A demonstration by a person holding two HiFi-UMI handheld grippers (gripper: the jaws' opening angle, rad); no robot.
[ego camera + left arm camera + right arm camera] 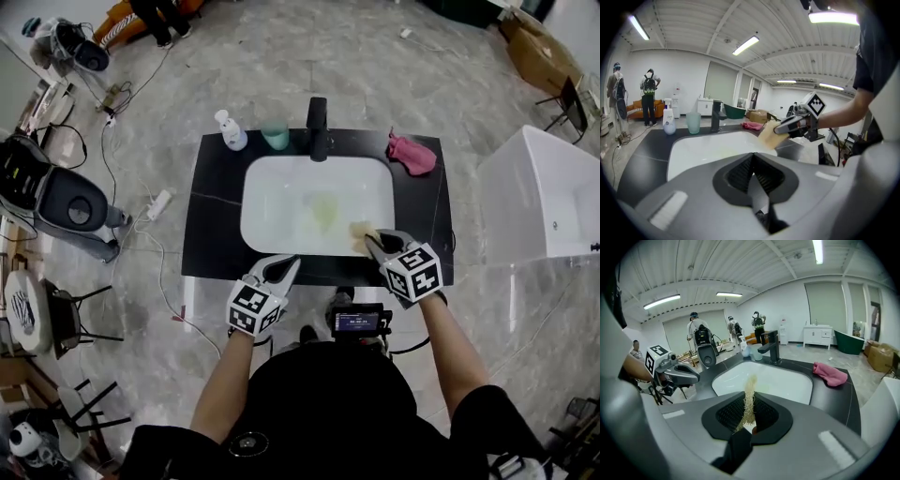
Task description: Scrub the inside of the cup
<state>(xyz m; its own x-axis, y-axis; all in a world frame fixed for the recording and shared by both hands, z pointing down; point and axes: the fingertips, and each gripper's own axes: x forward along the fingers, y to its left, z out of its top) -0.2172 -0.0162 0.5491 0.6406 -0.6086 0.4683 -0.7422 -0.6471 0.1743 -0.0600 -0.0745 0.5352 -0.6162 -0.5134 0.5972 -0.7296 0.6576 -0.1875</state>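
The pale teal cup (275, 136) stands upright on the black counter's back edge, left of the faucet (318, 129); the left gripper view shows this cup (693, 123) too. My right gripper (371, 242) hangs over the white sink's (281, 183) front right corner, shut on a tan sponge (361, 230). In the right gripper view the sponge (748, 397) stands edge-on between the jaws. My left gripper (291, 264) is shut and empty at the sink's front rim. Both grippers are far from the cup.
A white soap bottle (231, 131) stands left of the cup. A pink cloth (412, 155) lies on the counter's back right. A yellowish smear (323, 208) marks the basin floor. A white tub (548, 192) is at the right; people stand far off.
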